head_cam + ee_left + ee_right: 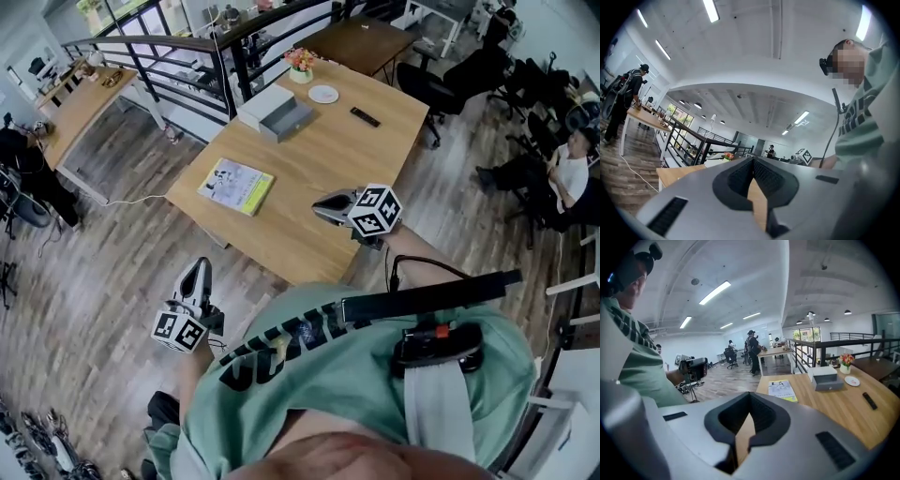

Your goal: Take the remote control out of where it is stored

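Remote: the slim black remote control (365,116) lies bare on the wooden table (309,187), right of the grey-and-white drawer box (277,112) and apart from it.
Direction: it lies across the table beyond my right gripper (321,204), long axis slanting across my reach.
Nearer hand: the right; my left gripper (198,268) hangs off the table's near corner.
Jaws: both pairs pressed together, holding nothing.

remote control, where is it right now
In the head view the remote control lies on the wooden table, far right, just right of the white plate.
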Action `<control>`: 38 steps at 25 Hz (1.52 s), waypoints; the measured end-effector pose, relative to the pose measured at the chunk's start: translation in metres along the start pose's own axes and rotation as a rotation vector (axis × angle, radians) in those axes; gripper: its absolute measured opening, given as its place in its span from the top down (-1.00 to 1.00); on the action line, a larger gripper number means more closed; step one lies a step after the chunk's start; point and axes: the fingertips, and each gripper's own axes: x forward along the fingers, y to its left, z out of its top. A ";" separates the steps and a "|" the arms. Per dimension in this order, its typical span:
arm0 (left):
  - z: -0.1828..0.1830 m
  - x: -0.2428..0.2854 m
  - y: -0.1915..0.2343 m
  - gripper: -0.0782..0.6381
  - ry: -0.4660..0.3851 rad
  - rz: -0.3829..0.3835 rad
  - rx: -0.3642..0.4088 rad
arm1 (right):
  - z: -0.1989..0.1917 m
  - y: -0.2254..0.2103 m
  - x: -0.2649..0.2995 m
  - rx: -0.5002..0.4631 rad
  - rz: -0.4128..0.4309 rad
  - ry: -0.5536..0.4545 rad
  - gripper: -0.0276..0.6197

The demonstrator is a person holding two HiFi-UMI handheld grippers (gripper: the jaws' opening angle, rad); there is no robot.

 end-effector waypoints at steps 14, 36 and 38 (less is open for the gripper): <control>-0.034 0.049 -0.132 0.77 -0.022 0.027 0.044 | -0.006 -0.012 -0.161 -0.069 -0.009 -0.195 0.90; -0.063 0.094 -0.234 0.77 0.002 0.066 0.054 | -0.047 -0.034 -0.235 -0.040 0.062 -0.205 0.90; -0.062 0.092 -0.231 0.77 0.002 0.060 0.056 | -0.044 -0.032 -0.230 -0.040 0.062 -0.206 0.90</control>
